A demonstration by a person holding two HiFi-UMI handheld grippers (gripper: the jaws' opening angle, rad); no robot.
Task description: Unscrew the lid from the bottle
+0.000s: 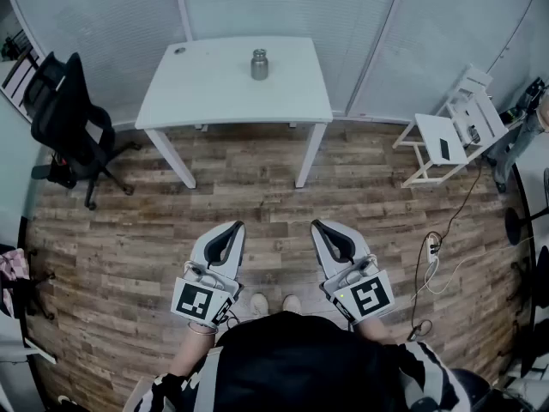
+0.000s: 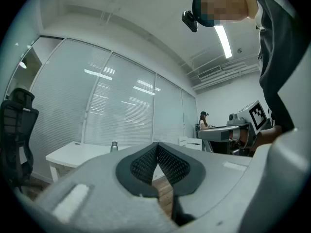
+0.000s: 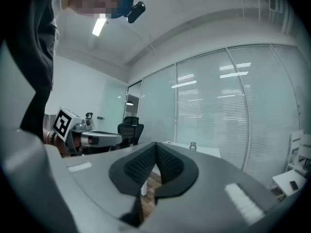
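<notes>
A small metal bottle (image 1: 259, 64) with its lid on stands upright near the far edge of a white table (image 1: 214, 101). It shows tiny in the left gripper view, bottle (image 2: 114, 146), and in the right gripper view, bottle (image 3: 193, 145). Both grippers are held level over the wooden floor, well short of the table. My left gripper (image 1: 235, 227) is shut with nothing between its jaws. My right gripper (image 1: 318, 226) is shut and empty too. The dark ribbed pads (image 2: 146, 164) meet at the tip in each gripper view.
A black office chair (image 1: 67, 118) stands left of the table. A white step stool (image 1: 450, 136) is at the right, with a power strip and cables (image 1: 433, 247) on the floor. Glass walls with blinds close the far side. Another person (image 2: 202, 120) stands far off.
</notes>
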